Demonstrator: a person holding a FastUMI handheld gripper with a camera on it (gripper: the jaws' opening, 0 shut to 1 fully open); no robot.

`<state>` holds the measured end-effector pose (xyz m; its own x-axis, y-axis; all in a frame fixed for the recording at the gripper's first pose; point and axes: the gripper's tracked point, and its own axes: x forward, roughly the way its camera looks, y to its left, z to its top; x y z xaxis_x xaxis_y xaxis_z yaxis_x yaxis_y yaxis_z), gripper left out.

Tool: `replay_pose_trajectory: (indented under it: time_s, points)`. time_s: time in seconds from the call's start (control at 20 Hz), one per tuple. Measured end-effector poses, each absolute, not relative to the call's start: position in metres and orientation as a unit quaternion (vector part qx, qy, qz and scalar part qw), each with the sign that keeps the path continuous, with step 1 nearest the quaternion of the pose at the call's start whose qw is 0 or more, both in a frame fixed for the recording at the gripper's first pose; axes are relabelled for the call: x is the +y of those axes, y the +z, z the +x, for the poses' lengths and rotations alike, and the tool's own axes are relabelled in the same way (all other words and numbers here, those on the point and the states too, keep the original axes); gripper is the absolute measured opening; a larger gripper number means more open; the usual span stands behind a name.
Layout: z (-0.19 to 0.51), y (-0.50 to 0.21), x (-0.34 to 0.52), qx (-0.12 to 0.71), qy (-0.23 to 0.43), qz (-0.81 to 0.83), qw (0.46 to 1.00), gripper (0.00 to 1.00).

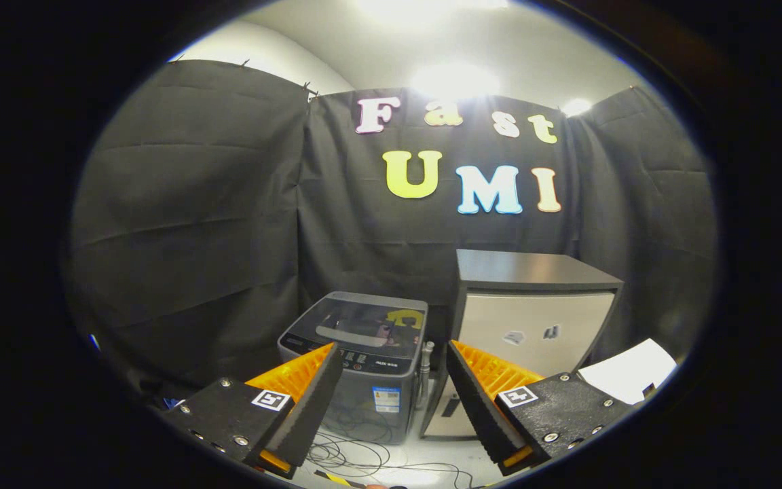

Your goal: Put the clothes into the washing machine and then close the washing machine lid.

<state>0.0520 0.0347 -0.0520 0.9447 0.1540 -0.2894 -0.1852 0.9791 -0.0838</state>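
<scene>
A small grey top-loading washing machine (358,353) stands on the floor beyond my fingers, against the black cloth wall. Its glass lid (364,322) lies flat and shut, with a handle across the middle. My gripper (391,380) is held well above the floor, some way back from the machine, open, with nothing between the fingers. The left finger (309,401) overlaps the machine's front left corner. I see no clothes.
A low cabinet (533,319) with a dark top and pale front stands right of the machine. Cables (357,455) trail on the pale floor before the machine. A white sheet (628,370) lies at the right.
</scene>
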Motion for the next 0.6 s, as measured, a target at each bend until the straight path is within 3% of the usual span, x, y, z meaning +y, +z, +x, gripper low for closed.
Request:
replay_pose_trajectory:
  time_s: [0.6]
  points:
    - [0.012, -0.027, 0.006, 0.119, 0.088, -0.07, 0.986, 0.96]
